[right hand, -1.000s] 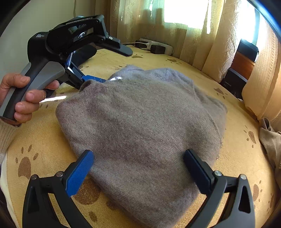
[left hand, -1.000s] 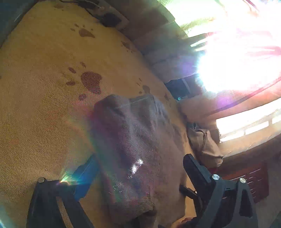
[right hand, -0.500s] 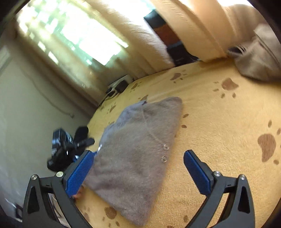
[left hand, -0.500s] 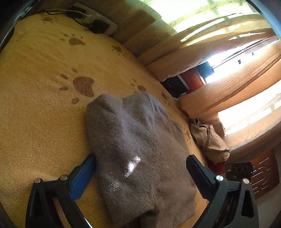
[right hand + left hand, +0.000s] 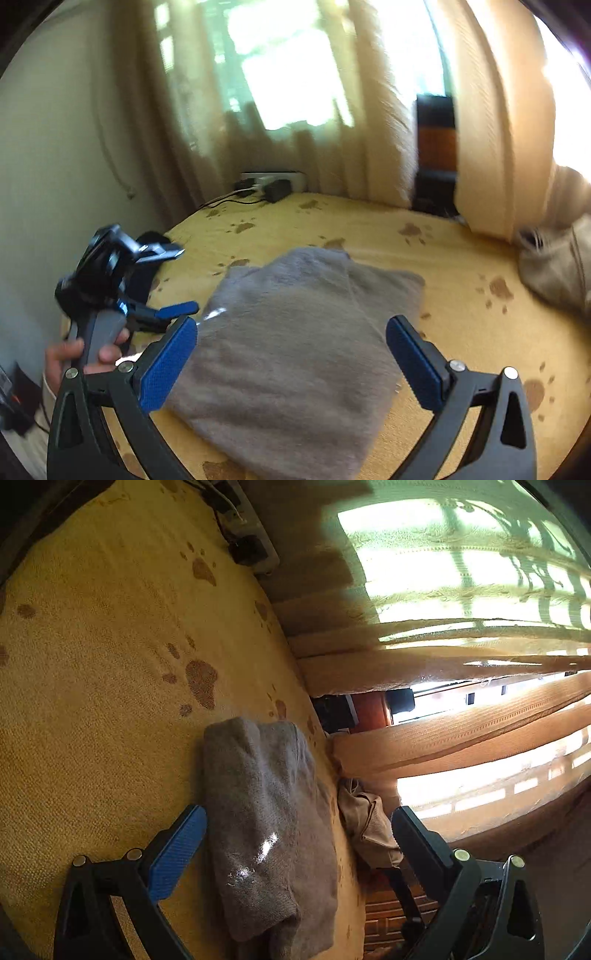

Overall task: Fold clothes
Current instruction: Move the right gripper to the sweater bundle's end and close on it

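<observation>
Both grippers wide open, empty: right gripper (image 5: 291, 363) above the near edge of the grey sweater (image 5: 295, 350), left gripper (image 5: 173, 280) off its left side, held in a hand (image 5: 83, 356). Sweater lies folded in a compact rectangle on the yellow paw-print blanket (image 5: 461, 332), beige garment (image 5: 557, 266) well apart at far right. Judged: fold looks done; to finish well, press edges flat w/o snagging the knit, then go for the beige one

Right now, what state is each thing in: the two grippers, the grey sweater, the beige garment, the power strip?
Left gripper: open, holding nothing.
Right gripper: open, holding nothing.
Grey sweater: folded, lying flat on the yellow blanket.
Beige garment: crumpled, unfolded, at the blanket's edge.
Power strip: adapters plugged in.
</observation>
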`<state>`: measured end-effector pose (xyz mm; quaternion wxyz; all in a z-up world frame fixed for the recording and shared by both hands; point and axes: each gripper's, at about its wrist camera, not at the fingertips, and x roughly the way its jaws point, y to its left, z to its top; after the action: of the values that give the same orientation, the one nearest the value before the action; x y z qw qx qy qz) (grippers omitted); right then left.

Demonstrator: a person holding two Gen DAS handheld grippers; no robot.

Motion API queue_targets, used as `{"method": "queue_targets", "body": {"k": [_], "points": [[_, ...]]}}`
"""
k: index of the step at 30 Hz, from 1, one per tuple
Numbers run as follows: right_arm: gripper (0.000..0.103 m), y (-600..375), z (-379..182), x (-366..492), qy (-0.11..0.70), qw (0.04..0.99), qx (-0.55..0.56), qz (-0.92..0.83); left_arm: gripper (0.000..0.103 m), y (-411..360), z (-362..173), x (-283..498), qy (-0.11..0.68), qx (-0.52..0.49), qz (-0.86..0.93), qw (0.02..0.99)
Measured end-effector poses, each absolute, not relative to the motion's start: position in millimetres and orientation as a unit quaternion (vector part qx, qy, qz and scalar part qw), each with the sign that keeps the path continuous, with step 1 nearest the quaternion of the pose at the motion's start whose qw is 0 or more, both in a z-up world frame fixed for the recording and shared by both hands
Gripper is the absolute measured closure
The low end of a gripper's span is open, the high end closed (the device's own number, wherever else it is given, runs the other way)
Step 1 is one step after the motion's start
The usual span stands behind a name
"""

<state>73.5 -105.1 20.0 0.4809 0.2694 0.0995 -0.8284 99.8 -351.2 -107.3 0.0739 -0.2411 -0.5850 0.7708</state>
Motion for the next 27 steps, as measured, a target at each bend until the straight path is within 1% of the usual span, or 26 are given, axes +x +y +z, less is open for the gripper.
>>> {"method": "queue_targets", "body": {"k": [2, 5, 7, 8, 9, 10, 11, 14, 17, 22, 27], "points": [[0.000, -126, 17, 121, 0.183, 0.509, 0.203, -0.816, 0.001, -352, -108, 101, -0.589, -0.241, 0.768, 0.073], [0.000, -151, -7, 174, 0.290, 0.521, 0.152, -0.788, 0.001, -353, -109, 103, -0.590, -0.247, 0.765, 0.069], [0.009, -164, -25, 193, 0.351, 0.517, 0.137, -0.768, 0.001, -355, -110, 106, -0.593, -0.248, 0.763, 0.071], [0.021, -171, -33, 202, 0.381, 0.515, 0.130, -0.757, 0.001, -356, -112, 107, -0.595, -0.246, 0.761, 0.072], [0.039, -175, -42, 206, 0.409, 0.513, 0.131, -0.743, 0.001, -357, -113, 108, -0.598, -0.245, 0.760, 0.074], [0.044, -179, -51, 209, 0.432, 0.512, 0.138, -0.729, 0.001, -358, -115, 109, -0.601, -0.244, 0.758, 0.075], [0.047, -182, -58, 210, 0.448, 0.514, 0.144, -0.717, 0.001, -360, -116, 110, -0.603, -0.242, 0.756, 0.077], [0.047, -186, -74, 211, 0.487, 0.494, 0.134, -0.707, 0.001, -361, -117, 112, -0.609, -0.240, 0.752, 0.081], [0.047, -187, -79, 207, 0.501, 0.486, 0.123, -0.706, 0.001, -360, -117, 111, -0.610, -0.241, 0.751, 0.082], [0.047, -192, -79, 201, 0.501, 0.492, 0.129, -0.700, 0.001, -359, -116, 110, -0.606, -0.244, 0.752, 0.082], [0.049, -189, -72, 185, 0.474, 0.509, 0.178, -0.696, 0.001, -357, -115, 107, -0.601, -0.247, 0.756, 0.081]]}}
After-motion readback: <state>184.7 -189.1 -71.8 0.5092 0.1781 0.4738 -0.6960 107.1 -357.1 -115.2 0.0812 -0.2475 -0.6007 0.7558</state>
